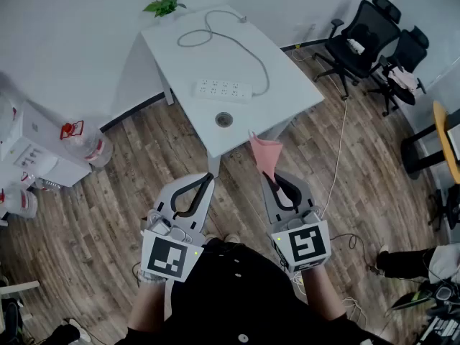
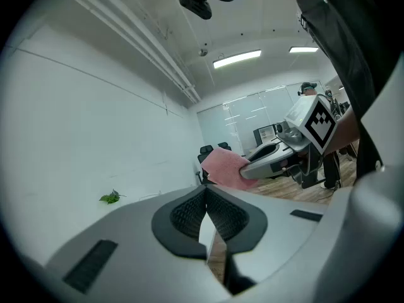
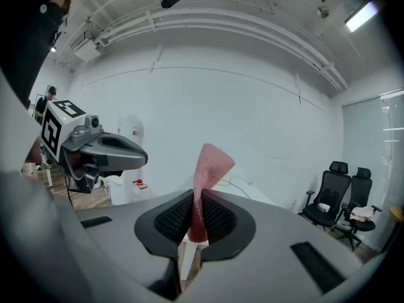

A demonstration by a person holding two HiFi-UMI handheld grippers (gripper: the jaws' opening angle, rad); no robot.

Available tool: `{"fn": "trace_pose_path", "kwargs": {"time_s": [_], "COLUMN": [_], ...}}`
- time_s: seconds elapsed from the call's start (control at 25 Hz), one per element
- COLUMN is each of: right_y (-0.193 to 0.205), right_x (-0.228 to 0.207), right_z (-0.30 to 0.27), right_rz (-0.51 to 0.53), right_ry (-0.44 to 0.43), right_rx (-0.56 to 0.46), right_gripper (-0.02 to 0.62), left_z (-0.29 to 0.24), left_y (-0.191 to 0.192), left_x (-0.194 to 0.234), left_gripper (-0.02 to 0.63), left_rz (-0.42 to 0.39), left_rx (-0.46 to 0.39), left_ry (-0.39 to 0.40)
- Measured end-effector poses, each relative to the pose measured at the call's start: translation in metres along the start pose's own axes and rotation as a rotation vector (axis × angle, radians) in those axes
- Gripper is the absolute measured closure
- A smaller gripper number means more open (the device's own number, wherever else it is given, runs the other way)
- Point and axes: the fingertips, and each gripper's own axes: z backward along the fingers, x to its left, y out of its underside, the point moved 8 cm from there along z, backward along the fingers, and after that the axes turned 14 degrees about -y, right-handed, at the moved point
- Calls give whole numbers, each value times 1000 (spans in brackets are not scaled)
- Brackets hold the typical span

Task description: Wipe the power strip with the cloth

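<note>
Head view has me standing back from the white table [image 1: 287, 92], with both grippers over the wooden floor [image 1: 86, 214], short of the table's near corner. My right gripper [image 3: 196, 201] is clamped on the pink cloth [image 3: 212, 163], which sticks up from between the pads in a loose fold. My left gripper [image 2: 206, 193] has its jaws pressed together with nothing between them. The power strip [image 1: 223, 90] lies flat near the middle of the table, well apart from both grippers. Its cable [image 1: 237, 38] loops off toward the far end.

I judge this to be the approach: the cloth is in hand but the wiping has not begun. Next I need to reach forward over the table edge and tip the right gripper down so the free fold lies on the strip's top face. Then I would draw it along the length of the strip. The strip looks light enough to slide, so my left gripper may have to press on one end to steady it.
</note>
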Motion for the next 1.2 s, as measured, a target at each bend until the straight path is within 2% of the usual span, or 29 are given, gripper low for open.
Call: {"fn": "trace_pose_path", "kwargs": {"time_s": [0.2, 0.52, 0.8, 1.2], "right_y": [-1, -1, 2, -6], "right_x": [5, 8, 10, 20], "right_z": [-4, -4, -1, -13], "right_rz": [0, -2, -55, -26], "right_ry": [-12, 6, 35, 58], "right_rx": [36, 10, 20, 8], "right_gripper": [546, 546, 546, 546], "left_z": [1, 4, 8, 12], "left_y": [1, 1, 2, 10], "left_x": [4, 6, 9, 25], "left_gripper": [592, 592, 592, 592], "left_rz": [-1, -4, 0, -2], "left_rx": [-11, -7, -10, -23], "left_ry": [-1, 11, 20, 31]}}
